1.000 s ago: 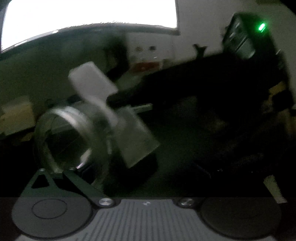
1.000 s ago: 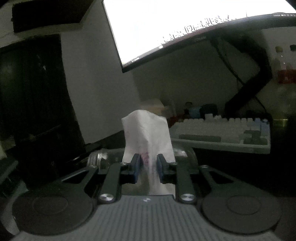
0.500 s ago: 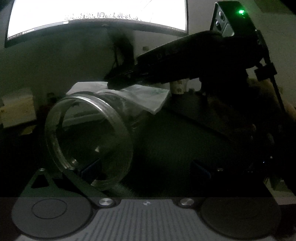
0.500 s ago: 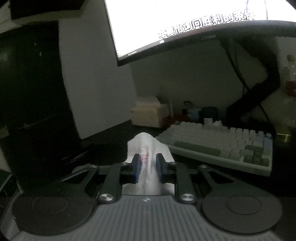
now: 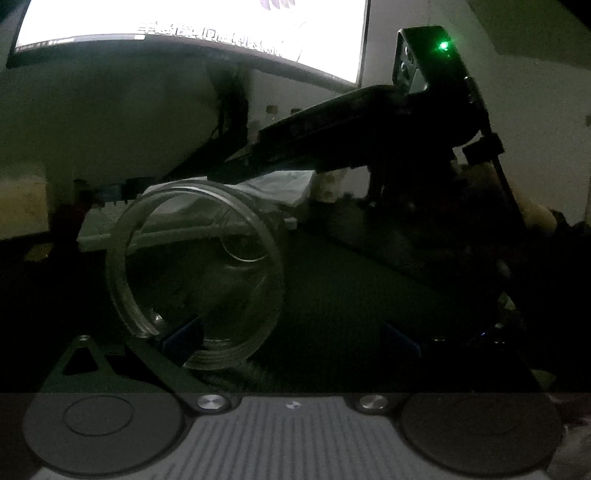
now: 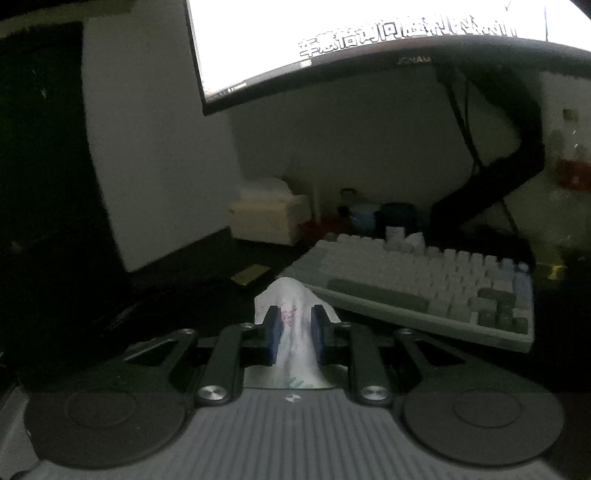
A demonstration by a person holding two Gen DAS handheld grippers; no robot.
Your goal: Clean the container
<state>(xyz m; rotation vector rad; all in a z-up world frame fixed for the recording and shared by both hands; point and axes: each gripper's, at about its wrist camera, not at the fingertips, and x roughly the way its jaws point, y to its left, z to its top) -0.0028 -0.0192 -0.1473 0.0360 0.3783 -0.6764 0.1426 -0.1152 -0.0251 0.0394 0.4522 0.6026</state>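
my right gripper (image 6: 294, 325) is clenched on a folded white tissue (image 6: 295, 317); its two blue pads press the paper from either side, and the tissue pokes up past the tips with faint pink marks on it. in my left hand, the left gripper (image 5: 291, 334) has the clear round container (image 5: 195, 273) lying on its side with its open mouth turned toward my camera. the container's lower rim sits against the left blue pad (image 5: 183, 338), while the right pad stands well apart from it across a dark gap, so i cannot tell whether that gripper is truly clamping the rim or only propping it.

just beyond the container, seen from the left wrist, the dark body of my right gripper reaches in from the right, with a green light glowing on its top, and the tissue lies over the container's far upper side.

farther off on the dark desk (image 6: 207, 295) sits a pale keyboard (image 6: 424, 288), to the right in the right wrist view. left of it, by the wall, stands a cream tissue box (image 6: 266, 218). farthest of all hangs a bright monitor (image 6: 351, 33).
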